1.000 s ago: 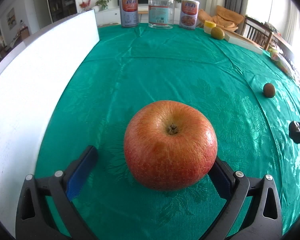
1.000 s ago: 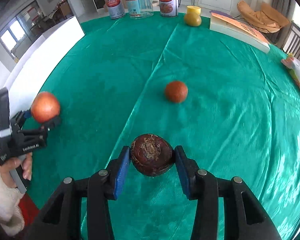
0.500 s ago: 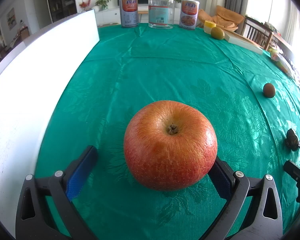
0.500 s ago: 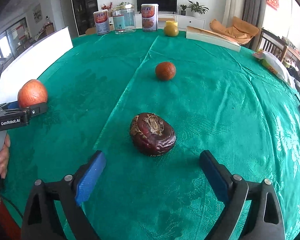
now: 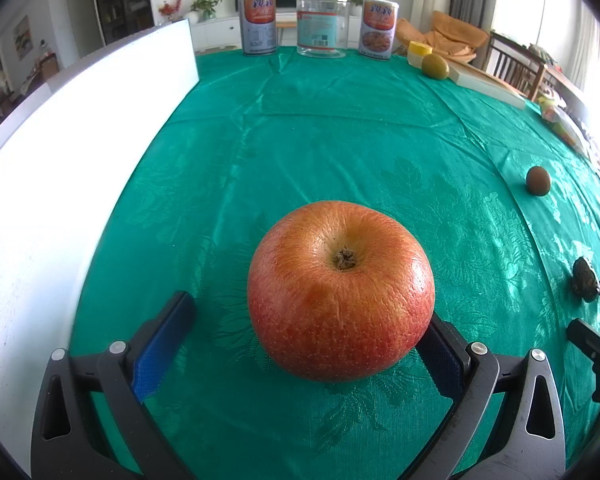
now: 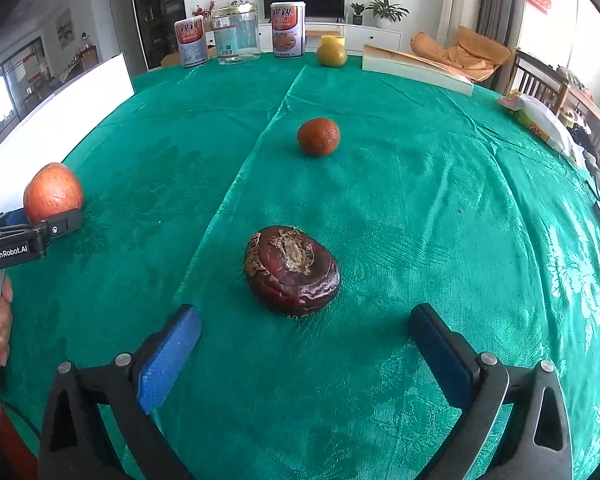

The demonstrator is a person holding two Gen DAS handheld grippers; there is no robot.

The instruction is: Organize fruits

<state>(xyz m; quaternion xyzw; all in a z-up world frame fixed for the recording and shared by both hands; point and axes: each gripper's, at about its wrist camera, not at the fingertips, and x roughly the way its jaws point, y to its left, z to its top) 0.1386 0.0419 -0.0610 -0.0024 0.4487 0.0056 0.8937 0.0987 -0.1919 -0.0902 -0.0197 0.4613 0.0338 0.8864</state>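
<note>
Resting on the green tablecloth (image 5: 340, 128) between the spread fingers of the left gripper (image 5: 306, 336): a red apple (image 5: 341, 291), sitting toward the right finger and touching or nearly touching its blue pad (image 5: 440, 364) — contact cannot be confirmed — with a clear gap to the left pad (image 5: 162, 344). Not clamped.

Spread wide too, the right gripper (image 6: 304, 354), holding nothing. Just ahead of its fingertips and roughly centred between them, apart from both pads: a dark, wrinkled brown fruit (image 6: 291, 270) lying on the cloth. Farther ahead on the same line, well apart — a small orange-brown fruit (image 6: 318, 136). Off to the left in the right wrist view, the apple (image 6: 53, 193) again, beside the left gripper's finger.

Far ahead, at the table's back edge: two cans (image 6: 287, 30) flanking a clear jar (image 6: 236, 34), then a yellow-green fruit (image 6: 331, 55).
</note>
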